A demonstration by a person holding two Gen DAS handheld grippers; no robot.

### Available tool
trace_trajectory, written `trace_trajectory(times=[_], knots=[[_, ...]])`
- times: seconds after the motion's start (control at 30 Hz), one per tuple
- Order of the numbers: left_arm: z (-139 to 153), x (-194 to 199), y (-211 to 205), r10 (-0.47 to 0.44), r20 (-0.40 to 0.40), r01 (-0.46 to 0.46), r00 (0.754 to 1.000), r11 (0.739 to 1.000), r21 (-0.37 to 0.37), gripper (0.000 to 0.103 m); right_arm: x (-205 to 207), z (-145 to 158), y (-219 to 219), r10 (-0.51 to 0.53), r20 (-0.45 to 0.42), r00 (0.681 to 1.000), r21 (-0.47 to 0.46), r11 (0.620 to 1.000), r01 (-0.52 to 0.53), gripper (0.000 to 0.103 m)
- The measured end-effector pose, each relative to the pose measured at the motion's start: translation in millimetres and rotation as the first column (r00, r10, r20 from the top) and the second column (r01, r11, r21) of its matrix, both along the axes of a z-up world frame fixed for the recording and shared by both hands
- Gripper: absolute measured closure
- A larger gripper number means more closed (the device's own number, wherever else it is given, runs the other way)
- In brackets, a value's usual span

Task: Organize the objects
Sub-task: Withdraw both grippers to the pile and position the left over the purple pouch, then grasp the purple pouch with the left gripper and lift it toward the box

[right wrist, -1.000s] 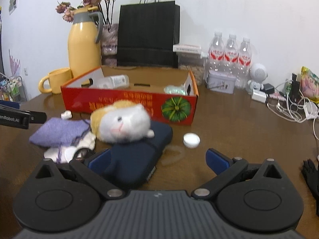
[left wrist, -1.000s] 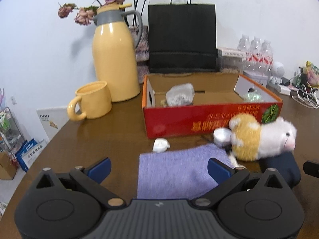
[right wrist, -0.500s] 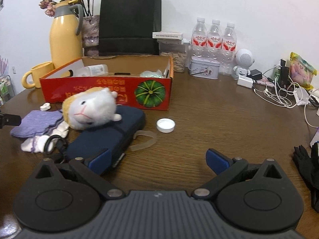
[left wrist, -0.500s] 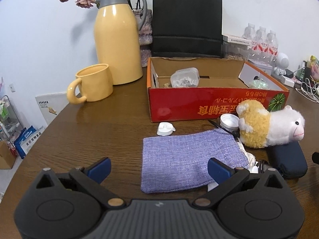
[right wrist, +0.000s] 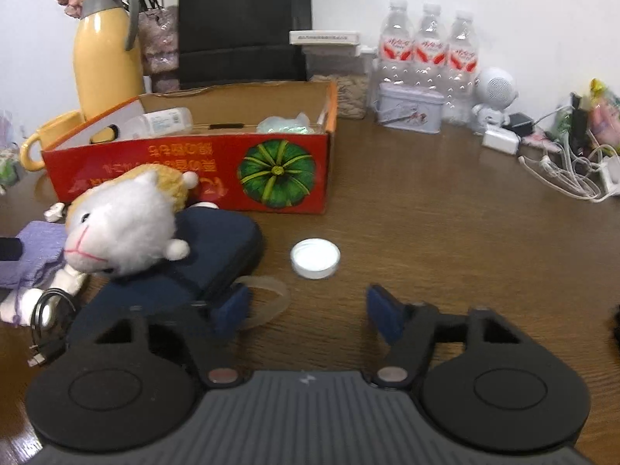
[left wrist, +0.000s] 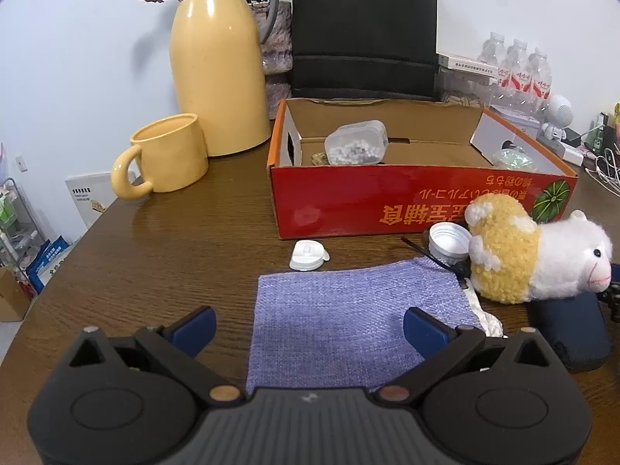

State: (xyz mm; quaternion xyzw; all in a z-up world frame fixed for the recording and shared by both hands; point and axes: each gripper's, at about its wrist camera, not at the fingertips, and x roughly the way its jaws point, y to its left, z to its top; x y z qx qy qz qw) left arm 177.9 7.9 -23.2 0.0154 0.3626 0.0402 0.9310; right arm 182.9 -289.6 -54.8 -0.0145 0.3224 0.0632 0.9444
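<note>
A red cardboard box [left wrist: 407, 205] [right wrist: 186, 170] stands open on the brown table, holding a clear tub [left wrist: 356, 147] and a bottle [right wrist: 162, 122]. In front of it lie a purple cloth [left wrist: 348, 317], a plush animal [left wrist: 534, 255] [right wrist: 124, 224] on a navy case [right wrist: 186, 271], and a small white lid [right wrist: 316, 257]. My left gripper [left wrist: 308, 329] hangs open over the cloth's near half. My right gripper [right wrist: 308, 310] sits just short of the white lid, its jaws closing with nothing between them.
A yellow jug [left wrist: 217, 62] and yellow mug [left wrist: 166, 155] stand left of the box. A black bag [right wrist: 244, 23], water bottles [right wrist: 426, 46], a tin [right wrist: 410, 112] and tangled cables [right wrist: 565, 170] line the back and right. A white cap [left wrist: 308, 255] lies by the cloth.
Both views have drawn closer to the table. The right gripper shifted right, off the navy case and toward the white lid, and its jaws have narrowed. The left gripper stays open over the cloth.
</note>
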Motion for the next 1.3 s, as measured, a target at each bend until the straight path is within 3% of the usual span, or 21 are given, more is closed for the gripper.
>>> trace_trajectory(times=[0.03,0.1,0.13,0.3,0.43,0.63,0.73,0.83,0.93,1.0,1.1,1.3], knots=[[-1,2,0,0.003,-0.004,-0.003,1.0,1.0,-0.001,0.0,-2,1,1,0.017,0.006,1.0,0.005,1.0,-0.017,0.066],[-3,4,1,0.005,-0.013,-0.005,1.0,1.0,-0.01,0.0,-5,2,3,0.054,0.014,0.998,0.027,0.998,-0.054,0.089],[-3,5,1,0.003,-0.018,-0.003,1.0,1.0,-0.016,0.0,-7,2,4,0.067,0.014,0.998,0.031,0.997,-0.068,0.094],[-12,12,0,-0.005,-0.065,0.004,0.998,1.0,-0.021,0.0,-10,3,1,0.048,0.027,0.998,0.052,0.997,-0.05,0.1],[-20,14,9,0.001,-0.064,-0.007,0.998,0.995,-0.103,0.0,-21,7,3,0.047,0.065,0.997,0.051,0.997,-0.051,0.1],[-23,8,6,-0.016,-0.028,0.014,0.999,0.997,-0.082,0.0,-31,9,7,0.037,0.091,0.995,0.04,0.998,-0.041,0.1],[-22,4,2,-0.035,-0.013,0.034,0.999,0.996,-0.082,0.011,-33,10,5,0.021,0.09,0.996,0.051,0.998,-0.026,0.1],[-20,-2,-3,-0.058,0.008,0.058,0.998,0.995,-0.085,0.03,-35,10,5,0.009,0.09,0.996,0.059,0.998,-0.014,0.1],[-17,-8,-9,-0.091,0.024,0.093,0.996,0.99,-0.101,0.057,-38,10,5,0.001,0.093,0.996,0.063,0.998,-0.007,0.1],[-16,-12,-11,-0.109,0.029,0.112,0.994,0.986,-0.125,0.088,-40,10,5,-0.003,0.095,0.996,0.067,0.998,-0.003,0.1],[-16,-17,-13,-0.088,0.031,0.091,0.996,0.989,-0.12,0.097,-44,10,6,-0.009,0.099,0.995,0.073,0.997,0.002,0.1],[-4,-37,7,-0.047,0.081,0.061,0.996,0.982,-0.181,0.098,-55,13,9,-0.006,0.133,0.991,0.083,0.997,-0.006,0.1]])
